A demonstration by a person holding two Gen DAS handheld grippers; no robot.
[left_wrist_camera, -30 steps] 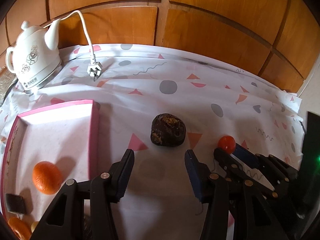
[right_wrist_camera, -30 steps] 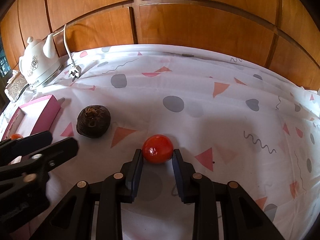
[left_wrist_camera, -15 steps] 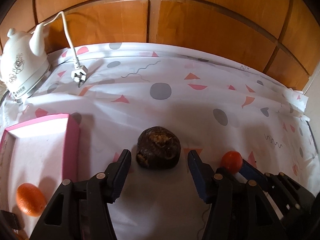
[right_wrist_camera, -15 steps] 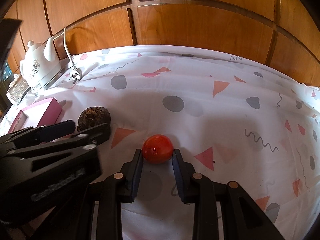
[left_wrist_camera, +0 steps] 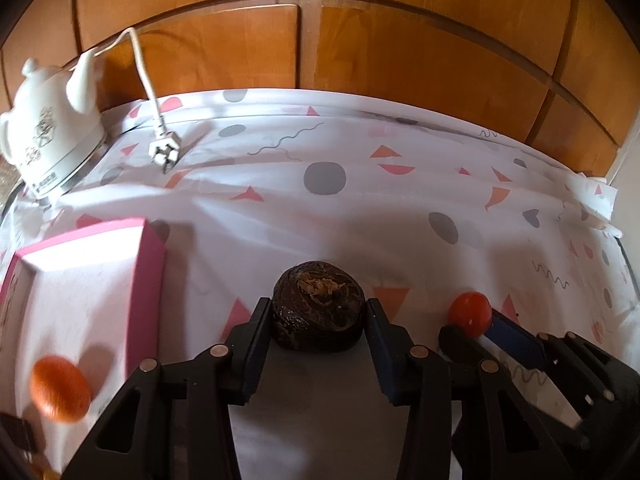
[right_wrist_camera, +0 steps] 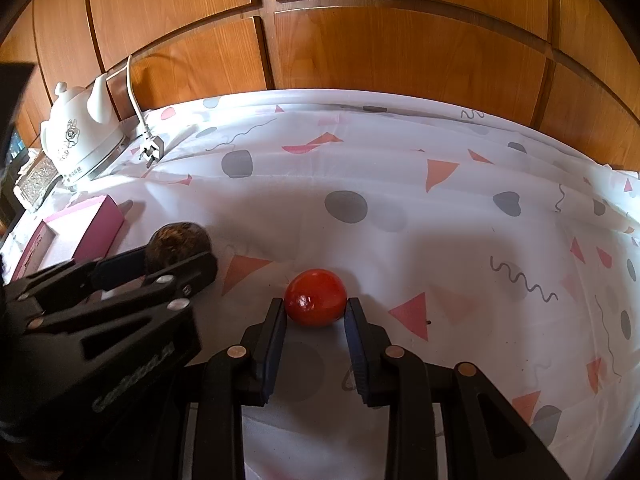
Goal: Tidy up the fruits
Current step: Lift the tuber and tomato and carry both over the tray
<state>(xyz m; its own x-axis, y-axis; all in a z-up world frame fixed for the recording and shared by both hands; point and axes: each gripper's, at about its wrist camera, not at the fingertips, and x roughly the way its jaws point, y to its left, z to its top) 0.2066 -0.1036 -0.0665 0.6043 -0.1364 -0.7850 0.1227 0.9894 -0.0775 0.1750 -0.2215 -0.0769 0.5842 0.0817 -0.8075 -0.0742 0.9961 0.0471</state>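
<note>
A dark brown, rough round fruit (left_wrist_camera: 320,300) lies on the patterned cloth, and my left gripper (left_wrist_camera: 318,314) has its jaws closing on it, both pads touching its sides. The right wrist view shows the same fruit (right_wrist_camera: 176,238) between the left gripper's (right_wrist_camera: 176,260) fingers. A red tomato (right_wrist_camera: 316,296) rests on the cloth with my right gripper (right_wrist_camera: 315,312) shut on it. In the left wrist view the tomato (left_wrist_camera: 470,314) and right gripper (left_wrist_camera: 478,330) sit to the right. A pink box (left_wrist_camera: 148,264) at the left holds an orange fruit (left_wrist_camera: 60,394).
A white kettle (left_wrist_camera: 48,136) stands at the back left, its plug (left_wrist_camera: 164,152) lying loose on the cloth. A wooden panelled wall (left_wrist_camera: 360,60) runs behind the table. A small dark item (left_wrist_camera: 20,436) lies in the box's near corner.
The left gripper has come forward around the dark fruit and its jaws have narrowed onto it. The right gripper and tomato have stayed put.
</note>
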